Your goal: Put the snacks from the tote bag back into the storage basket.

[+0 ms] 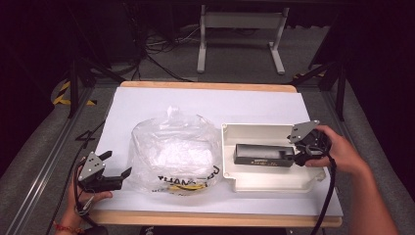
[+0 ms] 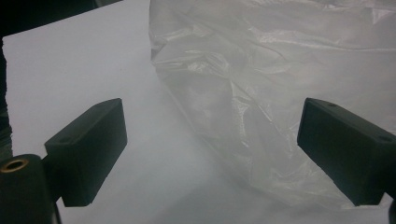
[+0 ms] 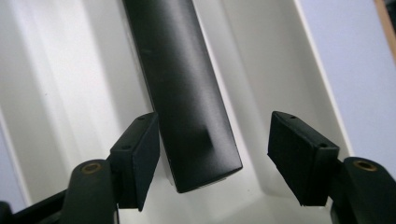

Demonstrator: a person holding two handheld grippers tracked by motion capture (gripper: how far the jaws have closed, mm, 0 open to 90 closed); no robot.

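- The right gripper (image 1: 292,157) sits at the right end of a long black box (image 1: 263,155) that lies flat inside a shallow white plastic tray (image 1: 254,182).
- In the right gripper view, the near end of the black box (image 3: 187,93) lies between the two jaws and runs away from the gripper along the tray (image 3: 56,93) floor.
- One jaw stands right at the box's side, touching or nearly so; the other stands clear of it with a visible gap, so the right gripper (image 3: 212,154) is partly open and not clamped on the box.
- The person's right hand (image 1: 337,149) wraps the gripper body from the far side of the tray's right edge, with the cable trailing back along the forearm.
- The left gripper (image 1: 117,169) rests low on the white table cover (image 1: 161,100), near the table's front left corner, held by the left hand (image 1: 83,198).
- Its jaws are spread wide with nothing between them.
- Just ahead of the left gripper (image 2: 210,149) lies a crumpled clear plastic bag (image 2: 280,70); one jaw stands in front of the bag's edge, the other over the bare white cover (image 2: 70,60).
- In the high view the plastic bag (image 1: 173,149) lies between the two grippers, just beside the tray's left wall, with black lettering and something yellow showing through its near side.
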